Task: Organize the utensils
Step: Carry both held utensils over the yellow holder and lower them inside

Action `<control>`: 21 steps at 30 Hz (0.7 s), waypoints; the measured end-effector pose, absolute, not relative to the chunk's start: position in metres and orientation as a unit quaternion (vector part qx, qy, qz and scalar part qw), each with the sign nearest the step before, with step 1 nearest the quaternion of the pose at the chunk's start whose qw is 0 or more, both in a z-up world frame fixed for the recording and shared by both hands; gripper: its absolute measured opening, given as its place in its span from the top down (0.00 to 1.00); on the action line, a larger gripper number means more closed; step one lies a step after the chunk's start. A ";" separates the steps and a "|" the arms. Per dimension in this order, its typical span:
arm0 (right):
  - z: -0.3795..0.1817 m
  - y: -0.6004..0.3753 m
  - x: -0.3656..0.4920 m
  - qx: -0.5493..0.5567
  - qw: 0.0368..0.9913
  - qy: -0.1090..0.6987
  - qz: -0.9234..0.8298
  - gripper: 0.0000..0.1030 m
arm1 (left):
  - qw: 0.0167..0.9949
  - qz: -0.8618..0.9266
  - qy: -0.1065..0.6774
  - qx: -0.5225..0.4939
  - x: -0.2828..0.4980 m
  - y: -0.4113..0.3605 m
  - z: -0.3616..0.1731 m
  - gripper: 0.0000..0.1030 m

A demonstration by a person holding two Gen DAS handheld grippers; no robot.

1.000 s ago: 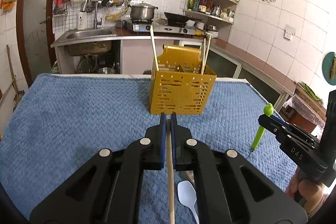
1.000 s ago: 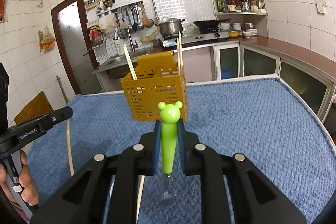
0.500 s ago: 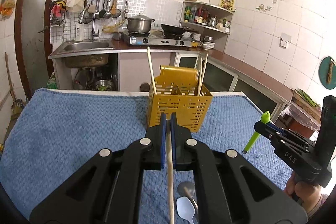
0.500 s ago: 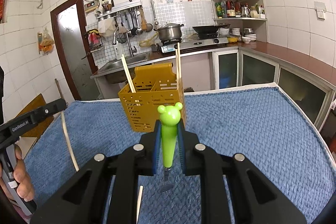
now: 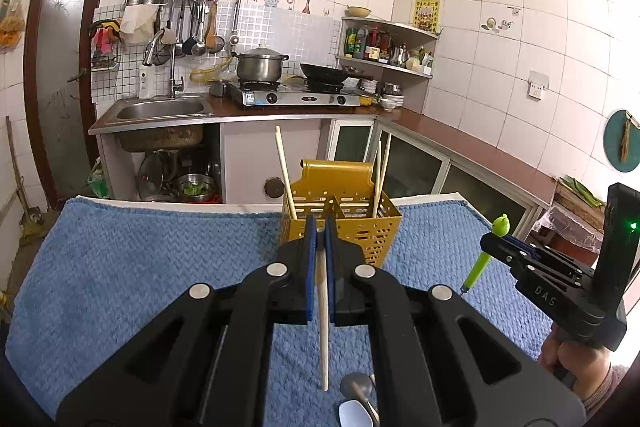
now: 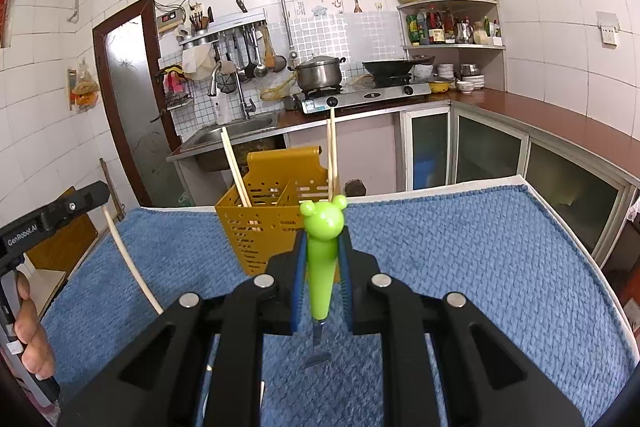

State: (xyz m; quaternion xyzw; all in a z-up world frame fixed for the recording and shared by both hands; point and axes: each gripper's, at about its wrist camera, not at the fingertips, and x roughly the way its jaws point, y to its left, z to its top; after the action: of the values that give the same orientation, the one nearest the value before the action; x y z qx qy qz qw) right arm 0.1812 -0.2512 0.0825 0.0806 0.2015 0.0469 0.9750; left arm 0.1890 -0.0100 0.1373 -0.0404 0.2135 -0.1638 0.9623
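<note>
- On the blue cloth (image 5: 140, 267) stands a yellow basket (image 5: 360, 227) with compartments – one chopstick (image 5: 285, 179) leans at its left side, two more (image 5: 380, 179) at its right.
- Left gripper (image 5: 319, 227) is closed tightly on a pale chopstick (image 5: 323, 327), which hangs down between the blue pads, its low end above the cloth.
- Right gripper (image 6: 322, 247) is clamped on a green fork (image 6: 320, 267) (bear-shaped head up, metal end down).
- Near the bottom edge of the left view – two spoons (image 5: 356, 399) lie on the cloth.
</note>
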 end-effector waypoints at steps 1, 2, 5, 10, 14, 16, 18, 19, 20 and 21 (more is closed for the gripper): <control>0.083 -0.251 0.182 0.080 0.975 0.201 0.047 0.85 | 0.962 -0.164 0.214 -0.040 0.190 -0.010 0.138 0.97; 0.084 -0.251 0.184 0.079 0.975 0.202 0.047 0.85 | 0.962 -0.165 0.215 -0.041 0.192 -0.011 0.139 0.97; 0.086 -0.249 0.188 0.076 0.975 0.201 0.047 0.85 | 0.961 -0.165 0.217 -0.038 0.196 -0.012 0.140 0.97; 0.089 -0.250 0.195 0.073 0.975 0.203 0.045 0.85 | 0.960 -0.166 0.222 -0.030 0.202 -0.016 0.148 0.97; 0.097 -0.249 0.199 0.069 0.977 0.196 0.043 0.85 | 0.964 -0.162 0.211 -0.021 0.208 -0.019 0.163 0.97; 0.106 -0.249 0.202 0.064 0.979 0.190 0.043 0.85 | 0.965 -0.161 0.207 -0.020 0.212 -0.019 0.171 0.97; 0.117 -0.248 0.204 0.060 0.981 0.180 0.043 0.85 | 0.967 -0.160 0.199 -0.018 0.217 -0.021 0.182 0.97; 0.126 -0.247 0.206 0.058 0.982 0.174 0.045 0.85 | 0.968 -0.158 0.194 -0.016 0.219 -0.022 0.187 0.97; 0.132 -0.247 0.208 0.056 0.983 0.169 0.046 0.85 | 0.970 -0.156 0.187 -0.012 0.222 -0.023 0.195 0.97; 0.141 -0.247 0.210 0.052 0.984 0.162 0.047 0.85 | 0.971 -0.155 0.181 -0.009 0.225 -0.025 0.202 0.97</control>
State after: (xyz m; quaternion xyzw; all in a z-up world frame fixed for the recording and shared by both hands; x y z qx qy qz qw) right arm 0.2104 -0.2468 0.1410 0.0524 0.1621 0.0465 0.9843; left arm 0.2254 -0.0248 0.2015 -0.0093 0.1811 -0.1550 0.9711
